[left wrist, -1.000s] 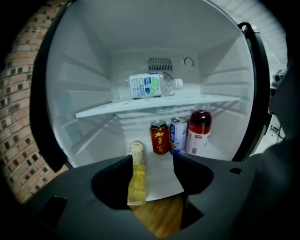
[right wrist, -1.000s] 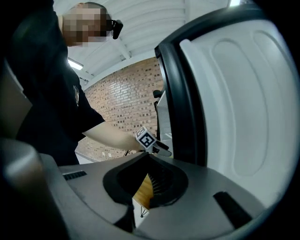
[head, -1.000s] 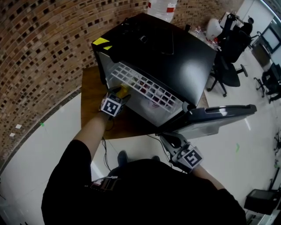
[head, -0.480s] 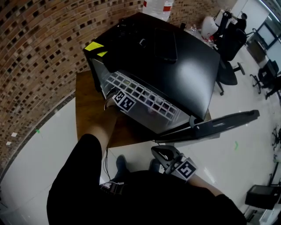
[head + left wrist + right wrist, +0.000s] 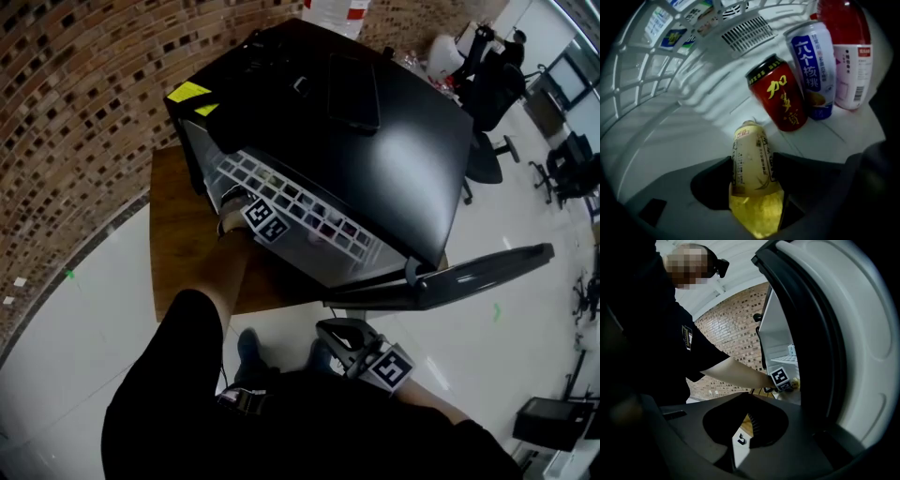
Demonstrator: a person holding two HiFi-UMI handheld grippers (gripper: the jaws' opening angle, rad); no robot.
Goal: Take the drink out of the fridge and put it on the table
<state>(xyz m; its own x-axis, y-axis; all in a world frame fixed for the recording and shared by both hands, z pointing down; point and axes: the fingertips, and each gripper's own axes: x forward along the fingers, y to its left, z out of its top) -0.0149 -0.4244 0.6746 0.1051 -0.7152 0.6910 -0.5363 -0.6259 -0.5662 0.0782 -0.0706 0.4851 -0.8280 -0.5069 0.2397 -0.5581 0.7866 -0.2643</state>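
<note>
Inside the fridge (image 5: 375, 141), my left gripper (image 5: 752, 160), jaws just closing, clasps the yellow tea bottle (image 5: 751, 140) lengthwise. A loose hold could drop it against the red can (image 5: 780, 98). My right gripper (image 5: 749, 401) hangs closed and empty.

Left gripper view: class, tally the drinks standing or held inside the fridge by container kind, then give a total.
Cans: 2 (red can, blue-and-white can)
Bottles: 2 (yellow bottle, red bottle)
Total: 4
</note>
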